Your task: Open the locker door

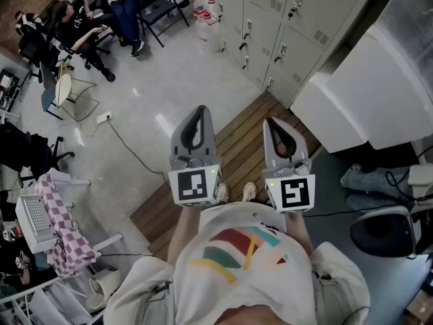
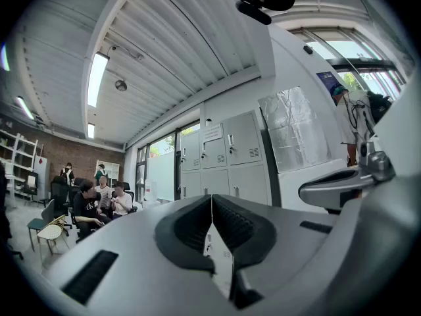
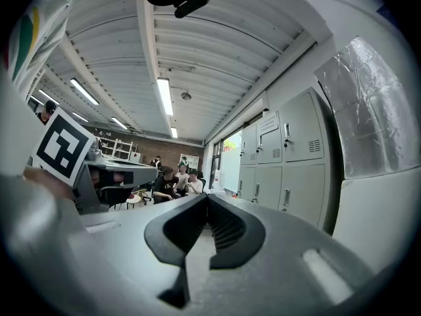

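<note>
A bank of grey lockers [image 1: 284, 26] stands ahead along the wall, each door with a small handle. The same lockers [image 2: 227, 160] show in the left gripper view and the lockers [image 3: 283, 163] in the right gripper view, some way off. My left gripper [image 1: 197, 120] is held close to my chest, jaws shut with nothing between them. My right gripper [image 1: 283, 133] is beside it, also shut and empty. Both grippers point toward the lockers and touch nothing.
A large white cabinet [image 1: 365, 100] stands right of the lockers. A wooden pallet floor [image 1: 237, 154] lies under my feet. Several seated people [image 1: 81, 19] and folding chairs are at the far left. A cable [image 1: 128, 147] runs across the concrete floor.
</note>
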Action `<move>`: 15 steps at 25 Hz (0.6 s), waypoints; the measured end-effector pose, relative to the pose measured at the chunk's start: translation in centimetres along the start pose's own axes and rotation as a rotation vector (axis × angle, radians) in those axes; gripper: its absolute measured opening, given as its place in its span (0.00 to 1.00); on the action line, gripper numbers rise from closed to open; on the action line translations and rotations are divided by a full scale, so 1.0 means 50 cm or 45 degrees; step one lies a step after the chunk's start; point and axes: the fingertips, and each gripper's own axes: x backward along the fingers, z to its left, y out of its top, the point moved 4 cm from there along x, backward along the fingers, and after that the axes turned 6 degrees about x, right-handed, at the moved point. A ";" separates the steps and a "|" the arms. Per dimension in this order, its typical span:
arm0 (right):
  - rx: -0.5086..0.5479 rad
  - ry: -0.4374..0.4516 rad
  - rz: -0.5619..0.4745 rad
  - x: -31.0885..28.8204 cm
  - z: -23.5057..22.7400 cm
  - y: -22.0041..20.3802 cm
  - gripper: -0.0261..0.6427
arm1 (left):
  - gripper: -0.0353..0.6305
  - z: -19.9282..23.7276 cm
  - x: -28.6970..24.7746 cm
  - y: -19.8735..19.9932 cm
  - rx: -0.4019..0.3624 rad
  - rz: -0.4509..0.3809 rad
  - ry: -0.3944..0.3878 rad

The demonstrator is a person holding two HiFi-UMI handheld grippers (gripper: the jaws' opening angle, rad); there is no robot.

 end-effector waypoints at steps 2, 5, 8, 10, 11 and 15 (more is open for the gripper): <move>-0.003 -0.006 0.000 0.001 -0.014 -0.002 0.05 | 0.08 -0.009 -0.008 0.003 -0.013 0.007 0.003; -0.006 -0.017 -0.003 0.004 -0.038 -0.007 0.05 | 0.08 -0.028 -0.021 0.013 -0.025 -0.003 0.006; -0.006 -0.019 -0.005 0.009 -0.056 -0.011 0.05 | 0.08 -0.048 -0.025 0.016 -0.048 -0.006 0.001; -0.014 -0.014 -0.007 0.012 -0.068 -0.014 0.05 | 0.08 -0.060 -0.028 0.015 -0.067 0.008 0.006; -0.019 -0.007 -0.014 0.013 -0.074 -0.015 0.05 | 0.08 -0.065 -0.029 0.013 -0.069 0.016 0.012; -0.049 0.022 -0.075 0.026 -0.094 -0.015 0.05 | 0.08 -0.078 -0.031 0.016 -0.081 0.030 0.020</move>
